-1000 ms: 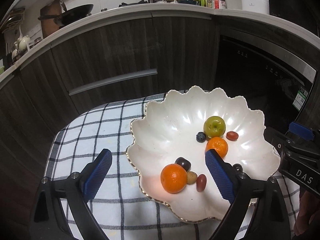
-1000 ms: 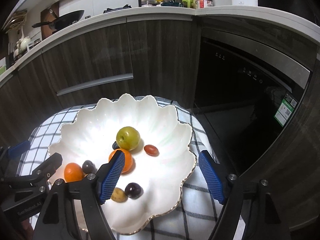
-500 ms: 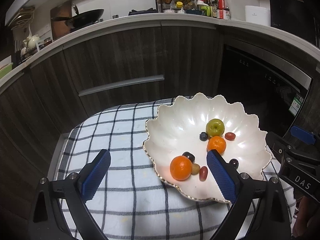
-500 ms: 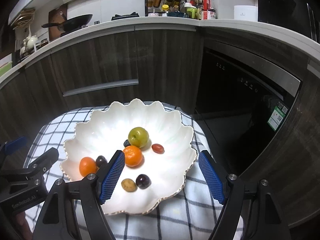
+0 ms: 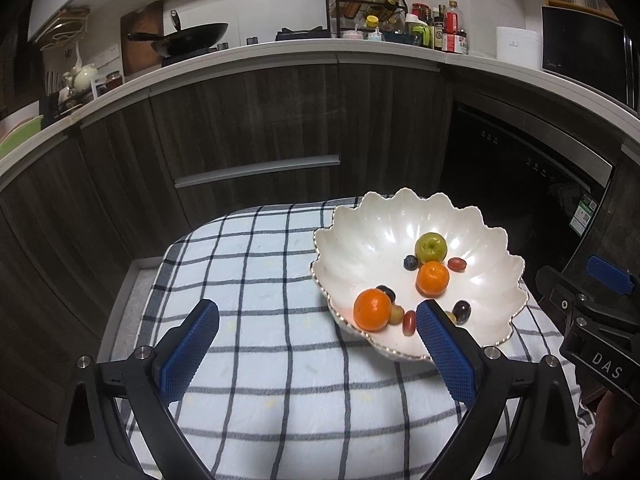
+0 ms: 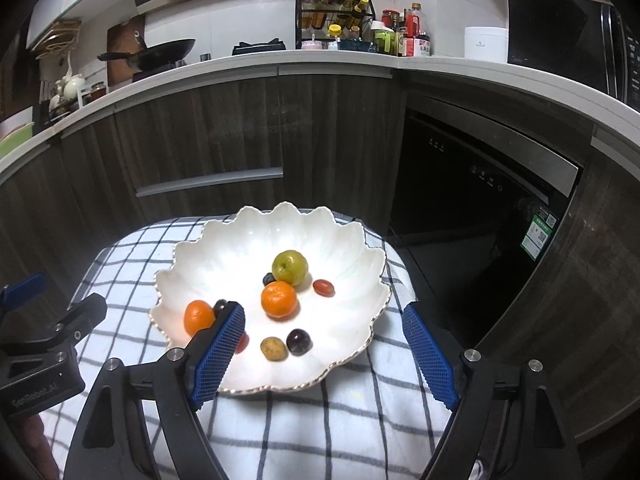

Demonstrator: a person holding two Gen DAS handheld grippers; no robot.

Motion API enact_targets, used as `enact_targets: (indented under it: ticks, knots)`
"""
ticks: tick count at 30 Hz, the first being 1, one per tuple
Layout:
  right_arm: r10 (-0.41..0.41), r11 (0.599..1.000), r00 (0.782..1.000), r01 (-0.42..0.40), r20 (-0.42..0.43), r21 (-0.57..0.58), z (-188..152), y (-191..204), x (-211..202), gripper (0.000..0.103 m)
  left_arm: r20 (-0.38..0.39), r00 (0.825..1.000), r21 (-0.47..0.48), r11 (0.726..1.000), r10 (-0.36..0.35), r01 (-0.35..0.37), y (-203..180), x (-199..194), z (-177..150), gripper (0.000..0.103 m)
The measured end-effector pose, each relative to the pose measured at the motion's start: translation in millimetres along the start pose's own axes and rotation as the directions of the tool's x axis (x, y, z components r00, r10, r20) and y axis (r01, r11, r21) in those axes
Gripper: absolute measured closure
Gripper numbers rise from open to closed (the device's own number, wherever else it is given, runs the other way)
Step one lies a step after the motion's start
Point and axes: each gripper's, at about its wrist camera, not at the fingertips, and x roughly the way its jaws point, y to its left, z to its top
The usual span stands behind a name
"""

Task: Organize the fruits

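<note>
Left gripper (image 5: 318,338): jaws spread wide, holding nothing; it hangs over the checked cloth, its right blue pad overlapping the near rim of the bowl in the left wrist view.
Right gripper (image 6: 324,354): jaws spread wide, holding nothing; it hangs over the near half of the bowl.
Bowl (image 6: 224,256): white, scalloped, gold-edged; it stands on the right part of the cloth.
Cloth (image 5: 256,288): white with dark checks, covering the table.
Green apple (image 6: 289,267): toward the back of the bowl, a blueberry (image 6: 268,279) touching its left side.
Oranges: one at the centre (image 6: 279,299), one at the left rim (image 6: 198,317), well apart.
Small fruits: a red oval one (image 6: 323,287) right of the apple; a dark plum (image 6: 299,341) and a tan one (image 6: 273,348) side by side near the front.
Writing, right gripper body: "DAS" (image 5: 608,365), white on black, seen from the left wrist.
Writing, left gripper body: "GenRobot.AI" (image 6: 35,396), seen from the right wrist.
Oven sticker (image 6: 538,236): green and white with a code square; text too small to read.
Bottle labels (image 6: 416,46): red, illegible.
</note>
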Motion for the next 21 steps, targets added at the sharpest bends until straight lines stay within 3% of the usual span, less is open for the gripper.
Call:
enact_targets:
  ticks: [21]
  knots:
    - [0.041, 0.999, 0.999, -0.041, 0.018, -0.024, -32.3, 10.1, -55.0, 0.021, -0.029, 0.998, -0.05, 0.997, 0.05, -0.051, 18.6, -57.9, -51.7, 0.002]
